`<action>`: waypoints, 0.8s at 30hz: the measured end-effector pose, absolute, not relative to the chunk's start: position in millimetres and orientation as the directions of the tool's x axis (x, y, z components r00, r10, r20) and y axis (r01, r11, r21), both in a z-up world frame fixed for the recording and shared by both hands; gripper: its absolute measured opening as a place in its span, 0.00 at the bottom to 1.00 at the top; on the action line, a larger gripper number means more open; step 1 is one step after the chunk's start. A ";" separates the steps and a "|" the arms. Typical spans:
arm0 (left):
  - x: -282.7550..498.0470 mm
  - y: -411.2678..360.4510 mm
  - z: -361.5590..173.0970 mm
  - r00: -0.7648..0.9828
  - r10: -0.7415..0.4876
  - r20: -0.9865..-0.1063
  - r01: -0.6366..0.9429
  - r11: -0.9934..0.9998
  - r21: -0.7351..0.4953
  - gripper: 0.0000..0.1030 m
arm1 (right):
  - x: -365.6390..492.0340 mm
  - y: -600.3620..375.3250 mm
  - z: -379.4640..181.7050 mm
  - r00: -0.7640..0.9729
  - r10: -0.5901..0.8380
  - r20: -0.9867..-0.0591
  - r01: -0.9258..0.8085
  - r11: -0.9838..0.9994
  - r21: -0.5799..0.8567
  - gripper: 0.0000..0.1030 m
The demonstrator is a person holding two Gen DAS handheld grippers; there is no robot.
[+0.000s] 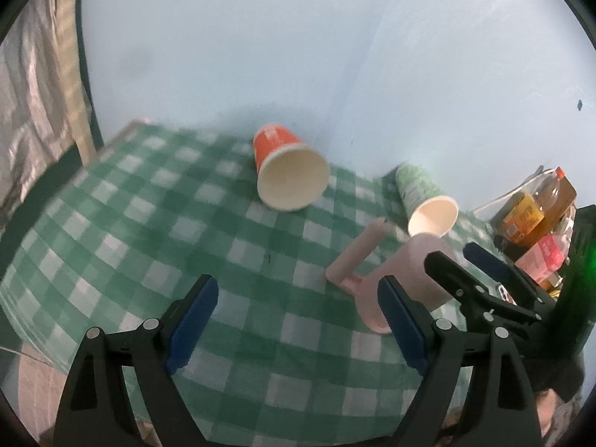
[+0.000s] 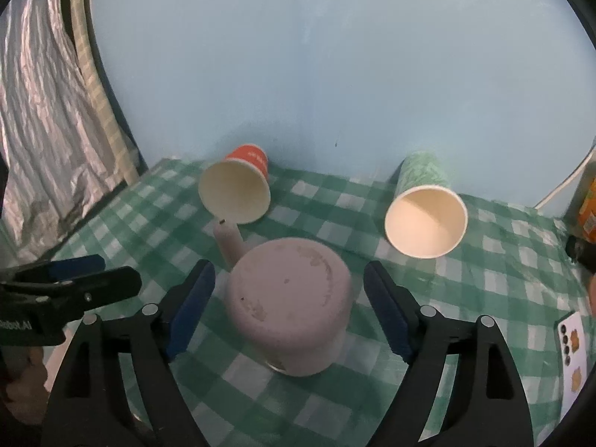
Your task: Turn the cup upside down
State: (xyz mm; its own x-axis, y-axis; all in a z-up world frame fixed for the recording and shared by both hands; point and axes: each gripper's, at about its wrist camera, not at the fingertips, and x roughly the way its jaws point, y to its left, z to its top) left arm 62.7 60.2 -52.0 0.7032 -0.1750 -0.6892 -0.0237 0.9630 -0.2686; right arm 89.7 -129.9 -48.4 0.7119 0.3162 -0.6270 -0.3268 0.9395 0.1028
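A pink cup with a long handle (image 2: pixel 290 305) stands upside down on the green checked tablecloth (image 2: pixel 484 260), its flat base facing up. It lies between the open fingers of my right gripper (image 2: pixel 288 309), which do not touch it. In the left wrist view the pink cup (image 1: pixel 413 279) is at the right, with my right gripper (image 1: pixel 465 260) open around it. My left gripper (image 1: pixel 298 324) is open and empty over the cloth, left of the cup. An orange paper cup (image 2: pixel 238 186) and a green paper cup (image 2: pixel 424 212) lie on their sides behind.
A pale blue wall stands right behind the table. A silver curtain (image 2: pixel 48 130) hangs at the left. A juice bottle (image 1: pixel 536 205) and small packs (image 1: pixel 544 257) stand at the table's right end. A card with pictures (image 2: pixel 573 357) lies at the right front.
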 end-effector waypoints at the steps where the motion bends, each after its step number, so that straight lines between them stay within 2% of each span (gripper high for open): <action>1: 59.2 59.9 -47.2 0.721 -0.164 -0.673 -0.023 0.965 -0.260 0.89 | 88.5 -130.6 -45.8 0.715 0.312 -0.625 -0.322 0.941 0.101 0.81; 3: 52.3 58.8 -38.9 0.757 -0.141 -0.638 -0.022 0.970 -0.240 0.92 | 83.7 -136.1 -35.3 0.727 0.298 -0.619 -0.304 0.947 0.100 0.82; 11: 16.4 39.0 -5.5 0.865 -0.074 -0.496 0.015 0.993 -0.121 0.92 | 56.4 -158.5 6.5 0.790 0.260 -0.556 -0.246 0.964 0.102 0.83; 12: 11.9 36.5 -2.4 0.876 -0.075 -0.476 0.023 0.993 -0.113 0.93 | 52.9 -160.2 9.5 0.797 0.254 -0.548 -0.242 0.966 0.097 0.83; 13: 8.3 34.1 0.0 0.884 -0.077 -0.462 0.030 0.994 -0.108 1.00 | 47.1 -162.0 13.3 0.810 0.246 -0.533 -0.235 0.968 0.089 0.83; 16: -0.6 26.9 4.6 0.906 -0.077 -0.417 0.044 0.995 -0.087 1.00 | 33.9 -165.8 17.7 0.838 0.212 -0.503 -0.204 0.976 0.071 0.83; 24: -17.5 20.8 8.6 0.931 -0.074 -0.356 0.059 0.997 -0.054 1.00 | 12.5 -173.6 9.6 0.864 0.160 -0.478 -0.159 0.986 0.043 0.83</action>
